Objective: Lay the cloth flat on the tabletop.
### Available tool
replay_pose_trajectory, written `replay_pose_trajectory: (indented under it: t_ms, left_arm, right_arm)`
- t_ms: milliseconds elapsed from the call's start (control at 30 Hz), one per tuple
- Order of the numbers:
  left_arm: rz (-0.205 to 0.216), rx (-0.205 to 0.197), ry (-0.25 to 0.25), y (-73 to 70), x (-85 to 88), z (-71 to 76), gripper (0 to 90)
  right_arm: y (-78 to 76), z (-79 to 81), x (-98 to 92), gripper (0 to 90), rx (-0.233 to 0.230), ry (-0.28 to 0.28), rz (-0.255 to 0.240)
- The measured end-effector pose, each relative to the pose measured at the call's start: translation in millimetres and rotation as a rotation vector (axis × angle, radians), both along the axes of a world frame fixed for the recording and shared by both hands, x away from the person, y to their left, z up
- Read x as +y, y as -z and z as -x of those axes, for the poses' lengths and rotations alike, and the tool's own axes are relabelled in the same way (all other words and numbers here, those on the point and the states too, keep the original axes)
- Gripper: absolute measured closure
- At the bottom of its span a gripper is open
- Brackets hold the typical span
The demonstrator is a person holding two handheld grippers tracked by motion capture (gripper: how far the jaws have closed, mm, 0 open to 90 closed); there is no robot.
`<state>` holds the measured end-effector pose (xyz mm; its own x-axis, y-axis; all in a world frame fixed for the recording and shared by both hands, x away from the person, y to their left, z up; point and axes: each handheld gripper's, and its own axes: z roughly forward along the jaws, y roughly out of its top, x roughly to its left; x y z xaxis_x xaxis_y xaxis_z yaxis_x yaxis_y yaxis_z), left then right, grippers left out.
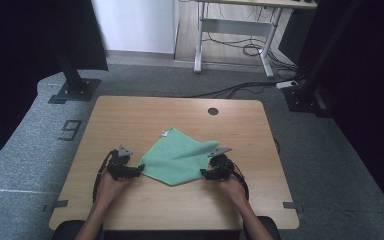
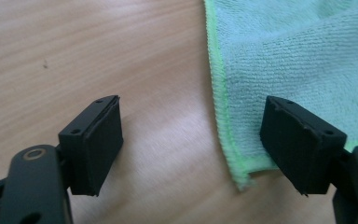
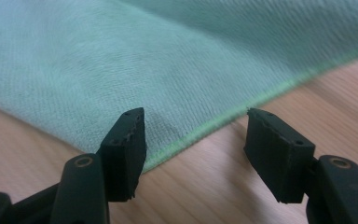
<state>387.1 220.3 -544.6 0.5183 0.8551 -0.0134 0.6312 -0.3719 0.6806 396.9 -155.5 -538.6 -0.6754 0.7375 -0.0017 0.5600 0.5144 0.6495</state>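
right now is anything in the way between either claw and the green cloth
Nothing visible. The left claw and right claw both sit open right at the edges of the cloth, with bare table around them.

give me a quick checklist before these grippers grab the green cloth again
1. Left hand-held gripper open: ok, jaws stand apart with nothing pinched between them.
2. Left hand-held gripper lined up with the green cloth: ok, the near corner lies between the jaws.
3. Right hand-held gripper open: ok, nothing clamped.
4. Right hand-held gripper lined up with a hem: ok, the cloth's green edge runs between its jaws.
5. Cloth lying flat: not ok, the high view shows it folded unevenly with a raised fold at its right corner.
6. Bare table around the cloth: ok.
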Motion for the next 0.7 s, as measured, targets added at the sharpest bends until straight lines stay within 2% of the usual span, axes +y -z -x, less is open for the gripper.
replay_pose_trajectory:
  t_ms: [100, 133, 167, 200, 233, 267, 333, 433, 600, 633, 700]
  left_arm:
    - [-0.003, 0.008, 0.017, -0.2, -6.0, 9.4, 18.9]
    - [-0.003, 0.009, 0.029, -0.3, -9.6, 12.7, 18.9]
    - [-0.006, 0.010, 0.057, -0.2, -17.8, 18.7, 18.4]
    - [-0.006, 0.010, 0.057, -0.2, -17.8, 18.7, 18.4]
    - [-0.009, 0.016, 0.090, -0.8, -25.1, 22.0, 18.1]
    - [-0.009, 0.016, 0.090, -0.8, -25.1, 22.0, 18.2]
    - [-0.011, 0.019, 0.121, -2.0, -31.5, 22.6, 19.1]
    - [-0.007, 0.002, 0.123, -4.4, -32.0, 22.5, 19.3]
    - [0.013, -0.021, 0.115, -9.9, -27.0, 22.6, 21.2]
    - [0.015, -0.023, 0.112, -10.0, -25.9, 22.4, 21.3]
    - [0.017, -0.020, 0.104, -8.4, -23.5, 21.4, 21.7]
  right_arm:
    - [-0.8, -3.7, -9.0, 38.4, -0.003, 0.028, 0.010]
    - [-0.8, -3.7, -9.0, 38.4, -0.003, 0.028, 0.010]
    - [-1.8, -6.0, -14.2, 39.9, -0.015, 0.052, 0.029]
    - [-2.6, -7.7, -17.3, 40.2, -0.023, 0.065, 0.045]
    - [-2.9, -9.5, -20.4, 40.2, -0.027, 0.080, 0.053]
    - [-2.9, -9.5, -20.4, 40.2, -0.027, 0.080, 0.053]
    - [-2.4, -13.3, -27.5, 41.6, -0.020, 0.108, 0.037]
    - [-4.7, -11.8, -29.0, 42.0, -0.037, 0.101, 0.042]
    - [-18.7, -3.1, -36.0, 53.4, -0.040, 0.090, -0.070]
    - [-21.7, 2.8, -37.1, 57.5, -0.034, 0.064, -0.107]
    - [-22.0, 10.0, -35.3, 60.8, -0.023, 0.024, -0.136]
